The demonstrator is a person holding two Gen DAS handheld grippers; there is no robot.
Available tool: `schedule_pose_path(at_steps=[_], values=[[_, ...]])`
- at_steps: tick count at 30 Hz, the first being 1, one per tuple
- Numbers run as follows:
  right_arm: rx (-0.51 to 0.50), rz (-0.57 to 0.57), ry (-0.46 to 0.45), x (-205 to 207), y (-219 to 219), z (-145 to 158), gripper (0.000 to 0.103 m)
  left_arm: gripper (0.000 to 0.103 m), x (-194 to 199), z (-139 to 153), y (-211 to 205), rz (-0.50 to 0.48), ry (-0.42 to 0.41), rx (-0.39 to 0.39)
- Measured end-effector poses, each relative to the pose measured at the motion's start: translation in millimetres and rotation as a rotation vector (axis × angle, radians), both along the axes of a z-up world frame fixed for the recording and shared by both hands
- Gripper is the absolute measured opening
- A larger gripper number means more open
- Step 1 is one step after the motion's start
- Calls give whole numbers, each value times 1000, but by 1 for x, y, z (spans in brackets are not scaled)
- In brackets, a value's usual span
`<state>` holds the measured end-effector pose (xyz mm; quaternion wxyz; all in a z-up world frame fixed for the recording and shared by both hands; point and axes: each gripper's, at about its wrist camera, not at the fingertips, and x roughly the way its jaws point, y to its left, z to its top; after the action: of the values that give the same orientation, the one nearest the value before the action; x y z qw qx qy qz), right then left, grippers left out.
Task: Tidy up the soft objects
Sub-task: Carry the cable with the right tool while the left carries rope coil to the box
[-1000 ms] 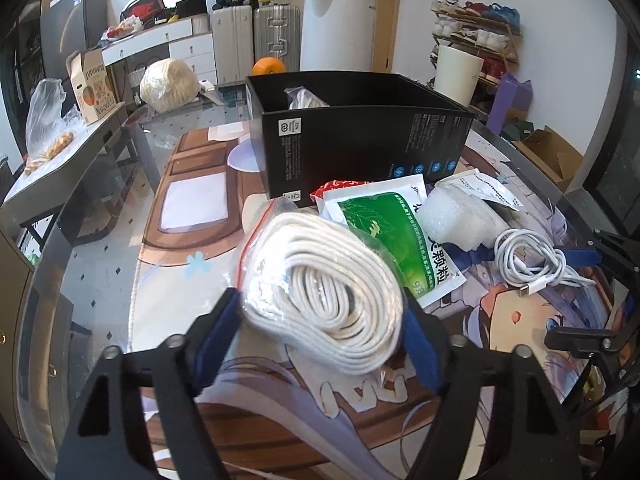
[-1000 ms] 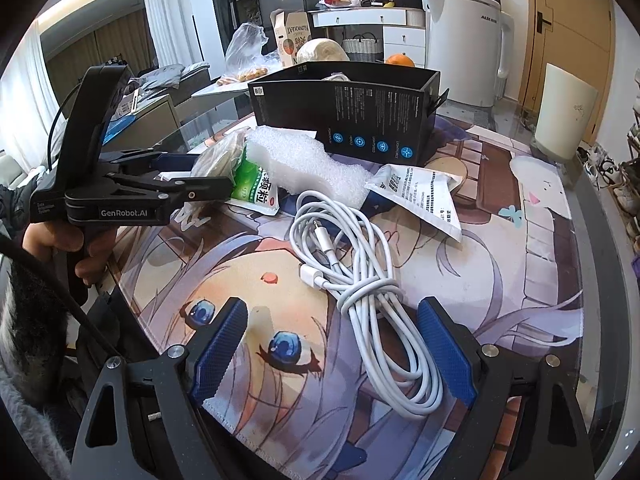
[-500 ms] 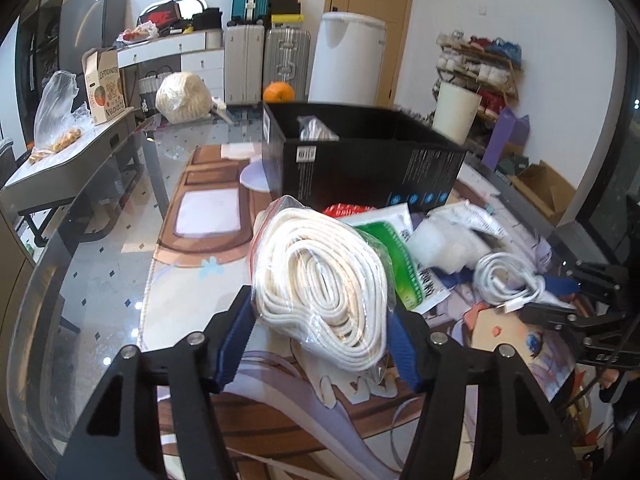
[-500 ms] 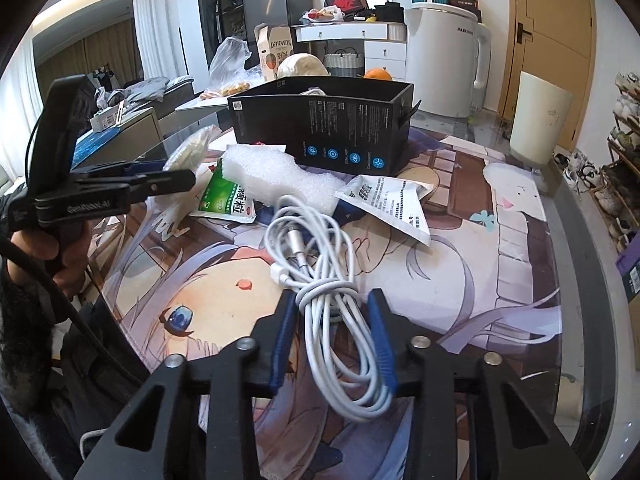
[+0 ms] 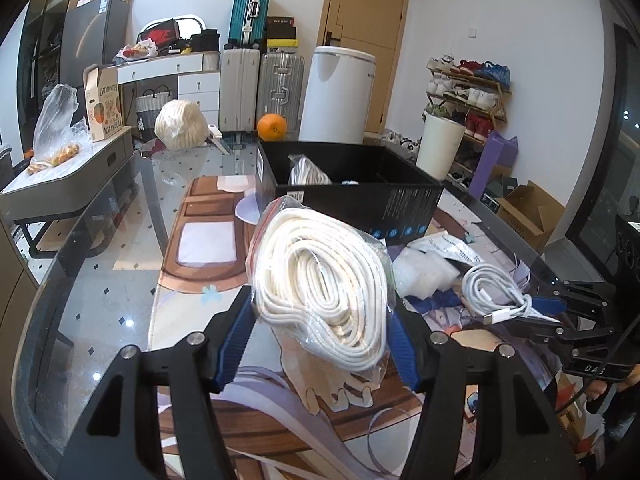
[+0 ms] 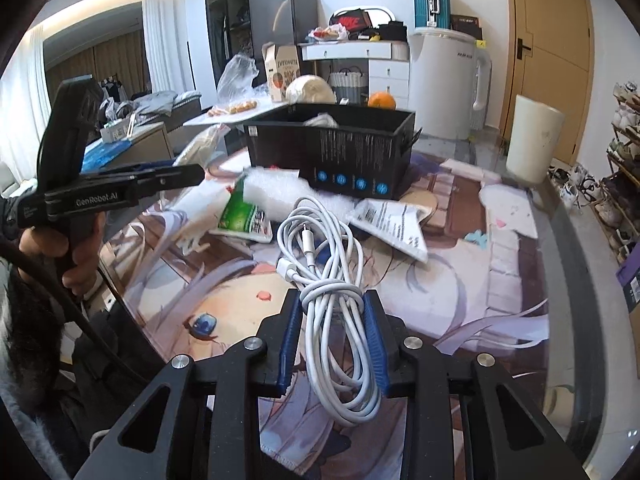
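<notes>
A clear bag holding a coil of white rope (image 5: 320, 264) hangs above the printed mat, and my left gripper (image 5: 320, 312) is shut on its sides. From the right wrist view that gripper (image 6: 160, 178) shows side-on at the left, held by a hand. My right gripper (image 6: 332, 300) is shut on a bundled white charging cable (image 6: 320, 232) that lies on the mat. The same cable (image 5: 492, 292) and right gripper (image 5: 560, 312) appear at the right of the left wrist view. An open black box (image 5: 352, 196) stands behind, with another bagged rope (image 5: 306, 170) inside.
Between the cable and the box lie a green packet (image 6: 244, 216), a lump of white foam wrap (image 6: 276, 192) and a white printed pouch (image 6: 392, 220). An orange (image 5: 272, 127) sits behind the box. The glass table's rim (image 5: 60, 264) curves along the left.
My right gripper has closed from wide open onto the cable. The left gripper tightened on the rope bag and raised it a little toward the box.
</notes>
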<state>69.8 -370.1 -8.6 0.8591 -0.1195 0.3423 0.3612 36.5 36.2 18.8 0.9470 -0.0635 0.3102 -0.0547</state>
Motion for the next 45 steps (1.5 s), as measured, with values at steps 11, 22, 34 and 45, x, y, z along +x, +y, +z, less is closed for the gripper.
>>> schedule_pose_path(at_steps=[11, 22, 34, 45], values=[[55, -29, -77, 15, -5, 47, 31, 61, -3, 23, -1, -7, -63, -10], [76, -29, -133, 47, 13, 85, 31, 61, 10, 49, -9, -35, -114, 23], [64, -31, -127, 80, 33, 95, 31, 61, 36, 63, -12, -56, -125, 44], [39, -40, -95, 113, 61, 90, 31, 61, 62, 64, -9, -52, -116, 58]])
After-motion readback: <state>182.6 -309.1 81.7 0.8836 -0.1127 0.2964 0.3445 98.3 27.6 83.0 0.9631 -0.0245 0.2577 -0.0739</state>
